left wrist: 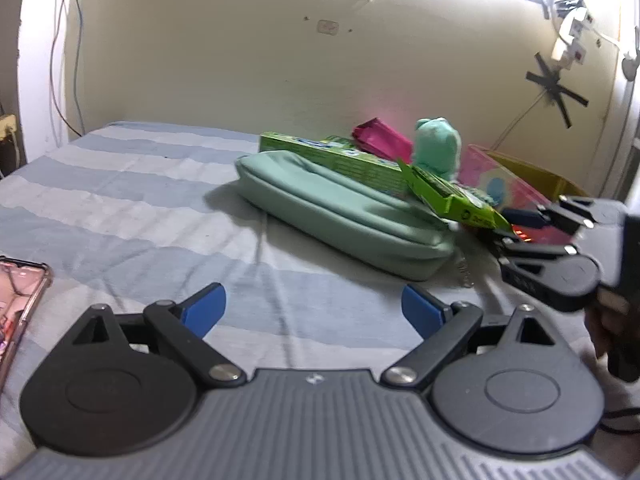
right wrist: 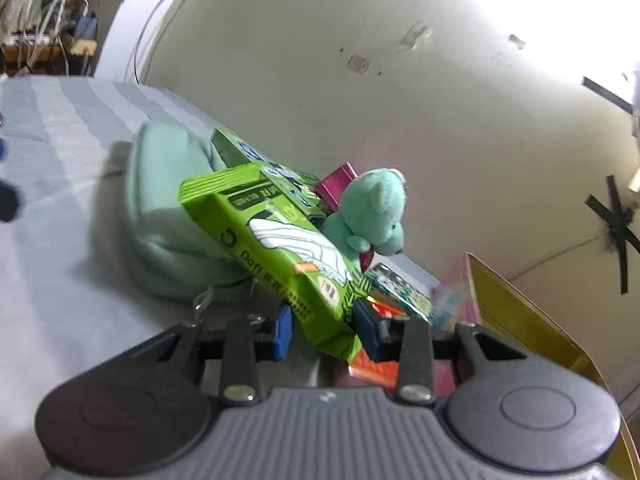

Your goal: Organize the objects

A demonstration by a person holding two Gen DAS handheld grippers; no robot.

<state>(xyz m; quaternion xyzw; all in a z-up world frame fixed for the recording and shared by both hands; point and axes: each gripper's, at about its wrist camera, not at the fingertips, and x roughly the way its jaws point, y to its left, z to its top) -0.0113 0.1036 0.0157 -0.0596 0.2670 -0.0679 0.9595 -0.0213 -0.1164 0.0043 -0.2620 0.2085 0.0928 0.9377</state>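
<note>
My right gripper (right wrist: 326, 330) is shut on a bright green packet (right wrist: 280, 248), held tilted above the bed; the same green packet (left wrist: 452, 196) shows in the left wrist view, with the right gripper (left wrist: 520, 236) at the right edge. Behind it lie a mint green pouch (left wrist: 340, 208) (right wrist: 168, 232), a long green box (left wrist: 332, 156) (right wrist: 256, 156), a magenta box (left wrist: 380, 138) (right wrist: 336, 188) and a teal plush bear (left wrist: 436, 148) (right wrist: 372, 212). My left gripper (left wrist: 314, 312) stands open over the striped bedsheet (left wrist: 120, 208) with nothing between its fingers.
A phone in a clear pink case (left wrist: 18, 300) lies at the left edge. A pink box (left wrist: 500, 184) and a yellow box (right wrist: 532, 320) stand at the right near the wall (left wrist: 240, 60). A patterned small box (right wrist: 400, 292) lies by the bear.
</note>
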